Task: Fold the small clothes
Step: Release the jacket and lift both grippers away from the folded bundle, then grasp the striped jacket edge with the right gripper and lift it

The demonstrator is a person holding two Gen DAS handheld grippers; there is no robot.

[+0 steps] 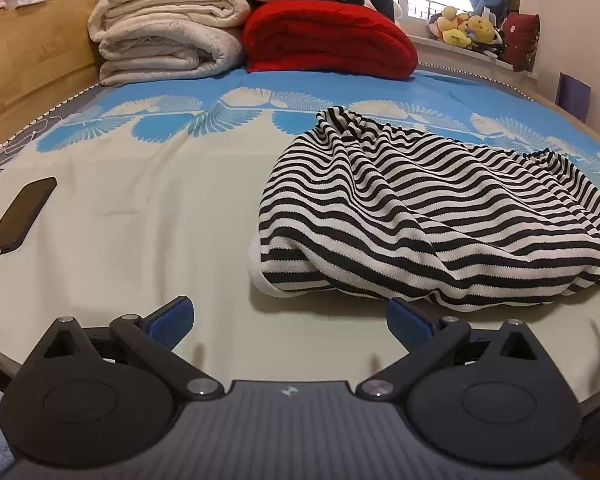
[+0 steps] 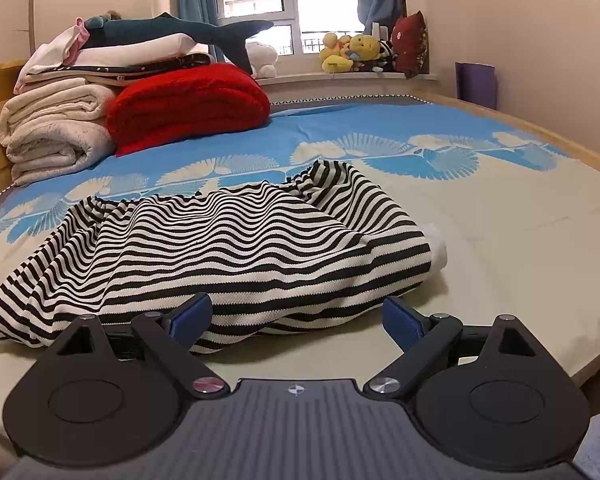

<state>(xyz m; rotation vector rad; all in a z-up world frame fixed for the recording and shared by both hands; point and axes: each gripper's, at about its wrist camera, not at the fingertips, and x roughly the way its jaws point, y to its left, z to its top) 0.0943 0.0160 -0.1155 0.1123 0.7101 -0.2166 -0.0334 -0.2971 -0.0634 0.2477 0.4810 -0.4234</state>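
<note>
Left wrist view. Left gripper (image 1: 290,316): bottom centre of the frame, jaws spread wide and holding nothing, blue pads facing inward. Striped garment (image 1: 432,216): black and white, rumpled in a heap on the bed (image 1: 140,216), centre right of the frame; its near edge lies just beyond the right-hand pad, and whether they touch cannot be told. Bed cover: cream in the near part, blue with a pale fan pattern farther up. Phone (image 1: 22,214): dark, flat on the bed at the left edge, a white cable at its near end. Cream blankets (image 1: 168,36): folded stack, upper left. Red blanket (image 1: 328,40): folded, upper centre, just beside the cream stack. Soft toys (image 1: 466,28): on the sill, upper right.

Right wrist view. Right gripper (image 2: 298,318): bottom centre, jaws released and wide apart, empty. Striped garment (image 2: 228,248): centre left of the frame, spread in folds on the bed (image 2: 520,240); its near hem lies behind the left-hand pad and between the two pads. Red blanket (image 2: 188,106) and cream blankets (image 2: 56,128): upper left. Toy shark (image 2: 180,32): on top of the stack. Window (image 2: 288,4): top centre, with blue curtains.
</note>
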